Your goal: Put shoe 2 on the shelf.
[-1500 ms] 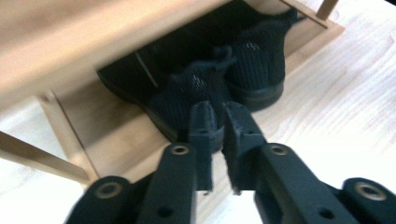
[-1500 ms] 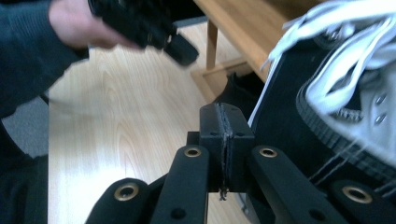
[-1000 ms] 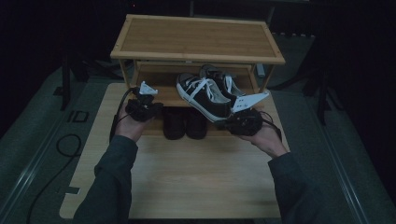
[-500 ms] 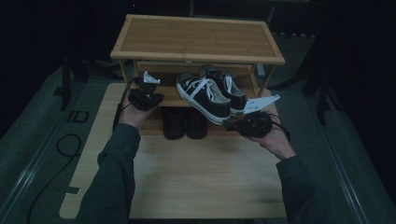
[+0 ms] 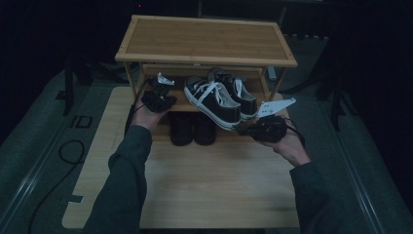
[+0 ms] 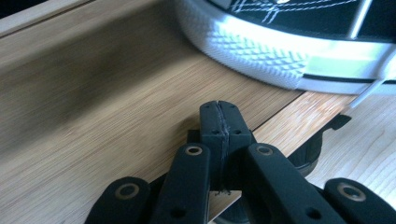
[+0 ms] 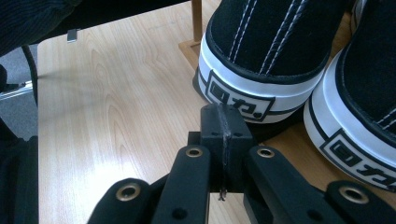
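A pair of black canvas sneakers with white laces and white rubber soles (image 5: 221,97) sits on the lower shelf (image 5: 178,105) of a small two-tier wooden shoe rack (image 5: 204,41), which stands at the far side of a pale wooden desk (image 5: 209,185). The toes point toward the rack's left end, and the nearer shoe's heel reaches past the shelf's front edge. Below the shelf, on the desk, a pair of dark shoes (image 5: 192,129) stands side by side in shadow.

The left tongs (image 5: 163,95), held in the person's left hand (image 5: 143,114), hover over the left part of the lower shelf, just beside the toe of the nearer sneaker. In the left gripper view the left tongs (image 6: 219,119) are pressed fully together with nothing between them, above the wood grain of the shelf, and the textured white toe bumper (image 6: 261,56) lies close ahead.

The right tongs (image 5: 243,130), in the person's right hand (image 5: 287,146), sit at the rack's front right, just short of the sneakers' heels. In the right gripper view the right tongs (image 7: 223,123) are likewise closed tight and empty, their tips just before the white heel patch with black lettering (image 7: 240,100) on one sneaker; the second heel (image 7: 355,135) shows at the right.
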`<action>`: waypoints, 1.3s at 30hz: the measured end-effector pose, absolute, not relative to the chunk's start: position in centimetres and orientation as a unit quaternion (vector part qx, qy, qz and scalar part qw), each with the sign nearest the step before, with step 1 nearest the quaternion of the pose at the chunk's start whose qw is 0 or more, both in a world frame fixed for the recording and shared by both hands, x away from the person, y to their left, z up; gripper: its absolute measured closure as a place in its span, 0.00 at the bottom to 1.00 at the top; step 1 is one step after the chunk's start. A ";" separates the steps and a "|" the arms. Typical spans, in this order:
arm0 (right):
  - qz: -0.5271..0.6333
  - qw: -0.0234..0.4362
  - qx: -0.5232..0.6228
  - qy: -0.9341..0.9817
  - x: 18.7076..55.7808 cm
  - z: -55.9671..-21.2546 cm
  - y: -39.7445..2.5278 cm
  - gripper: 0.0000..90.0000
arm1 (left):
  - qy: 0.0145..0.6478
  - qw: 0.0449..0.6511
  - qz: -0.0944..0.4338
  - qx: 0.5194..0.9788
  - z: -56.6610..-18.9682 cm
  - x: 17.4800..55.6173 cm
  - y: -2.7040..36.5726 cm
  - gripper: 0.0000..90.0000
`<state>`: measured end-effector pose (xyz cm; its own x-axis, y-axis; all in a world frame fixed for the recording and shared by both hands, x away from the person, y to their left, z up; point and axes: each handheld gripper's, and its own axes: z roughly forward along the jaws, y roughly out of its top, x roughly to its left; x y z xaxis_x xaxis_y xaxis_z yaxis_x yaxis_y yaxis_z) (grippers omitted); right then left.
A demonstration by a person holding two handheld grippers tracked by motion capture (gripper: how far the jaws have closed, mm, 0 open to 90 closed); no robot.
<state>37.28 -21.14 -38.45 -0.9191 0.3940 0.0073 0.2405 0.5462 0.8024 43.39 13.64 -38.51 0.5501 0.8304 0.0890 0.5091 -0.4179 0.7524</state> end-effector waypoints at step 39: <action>0.445 0.059 0.135 0.883 37.4 -38.7 -16.7 1.00 | 0.392 0.355 0.240 0.814 -38.9 43.5 10.7 1.00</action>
